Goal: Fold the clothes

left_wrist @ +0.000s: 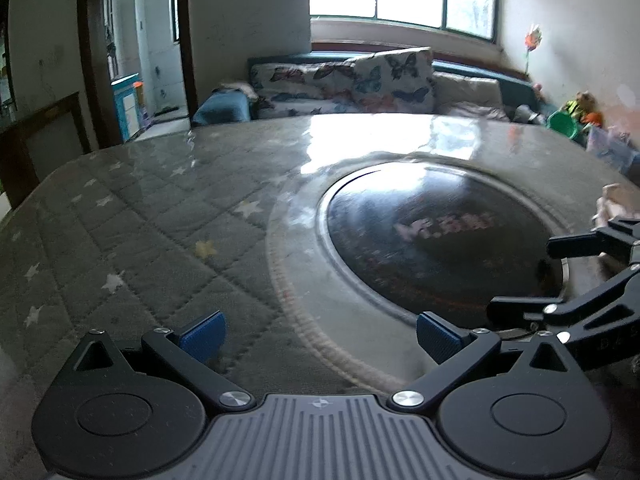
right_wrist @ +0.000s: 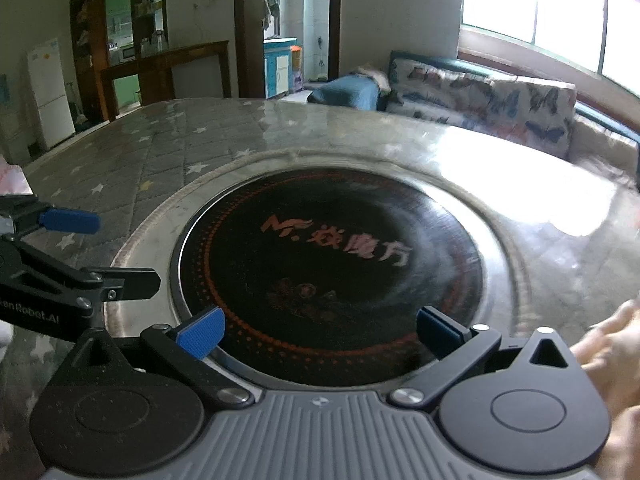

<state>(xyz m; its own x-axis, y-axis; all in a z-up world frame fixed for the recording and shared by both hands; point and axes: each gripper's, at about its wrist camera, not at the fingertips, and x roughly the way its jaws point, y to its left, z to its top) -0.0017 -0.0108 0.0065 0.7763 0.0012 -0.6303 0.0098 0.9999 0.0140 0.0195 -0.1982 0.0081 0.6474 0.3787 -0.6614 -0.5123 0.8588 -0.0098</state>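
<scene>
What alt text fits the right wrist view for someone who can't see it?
The right tool hangs open and empty over a black round cooktop set in a glass-covered table; no clothing shows on it. The left tool, also open, enters from the left; a butterfly-print sofa sits behind.

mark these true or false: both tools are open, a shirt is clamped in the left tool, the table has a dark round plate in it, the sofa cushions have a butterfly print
1. Both tools are open. True: the left tool and right tool both have fingers spread.
2. A shirt is clamped in the left tool. False: nothing sits between its fingers.
3. The table has a dark round plate set in it. True.
4. The sofa cushions have a butterfly print. True.
5. Folded clothes lie on the plate. False: none there.
</scene>
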